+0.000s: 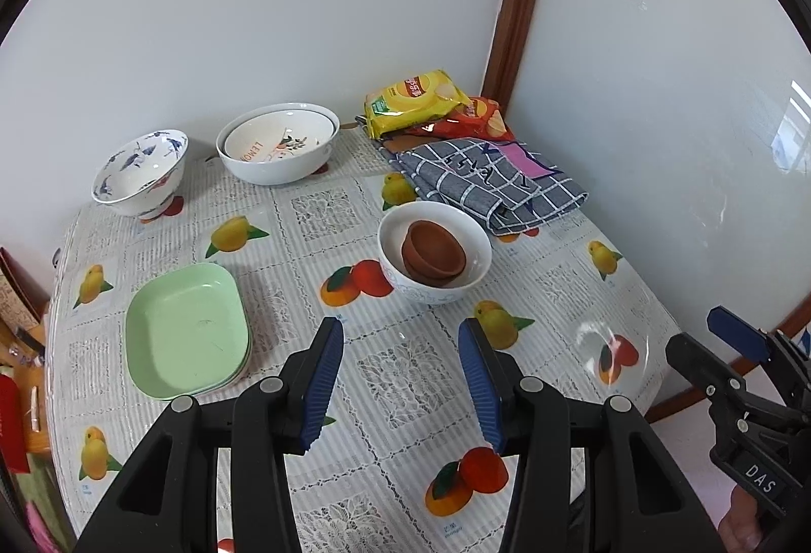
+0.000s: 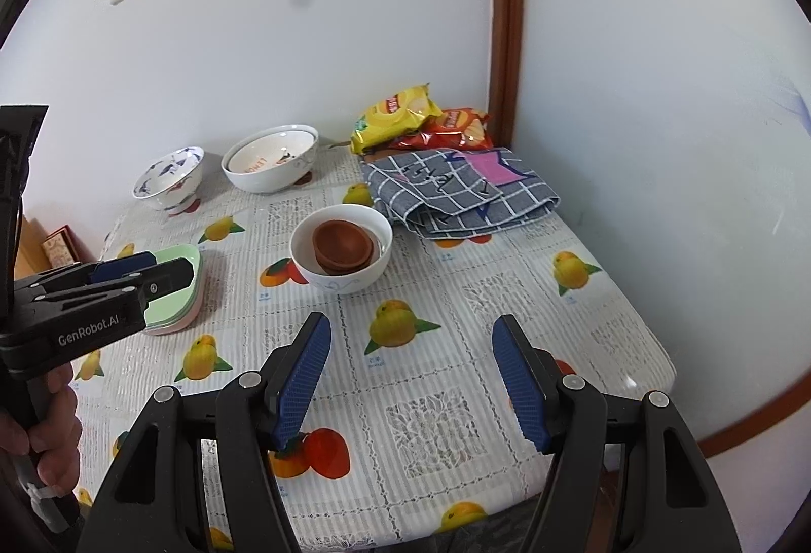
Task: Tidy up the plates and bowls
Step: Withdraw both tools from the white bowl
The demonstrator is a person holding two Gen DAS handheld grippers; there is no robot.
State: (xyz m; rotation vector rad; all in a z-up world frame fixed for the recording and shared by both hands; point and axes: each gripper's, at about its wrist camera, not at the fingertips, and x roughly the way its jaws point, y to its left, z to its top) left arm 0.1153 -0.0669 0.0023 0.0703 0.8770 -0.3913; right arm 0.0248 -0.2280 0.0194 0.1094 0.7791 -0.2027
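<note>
A white bowl (image 1: 471, 269) (image 2: 377, 259) at the table's middle holds stacked brown bowls (image 1: 433, 251) (image 2: 344, 244). A stack of green plates (image 1: 187, 330) (image 2: 177, 294) lies at the left. A blue-patterned bowl (image 1: 139, 173) (image 2: 170, 178) and a large white bowl with a smaller lemon bowl nested inside (image 1: 279, 147) (image 2: 271, 165) stand at the back. My left gripper (image 1: 400, 380) is open and empty above the cloth in front of the white bowl. My right gripper (image 2: 410, 380) is open and empty near the front edge.
A folded grey checked cloth (image 1: 486, 183) (image 2: 456, 188) and yellow and red snack bags (image 1: 415, 102) (image 2: 395, 117) lie at the back right corner. Walls close the back and right. The table (image 1: 633, 299) (image 2: 608, 325) has a fruit-print cover.
</note>
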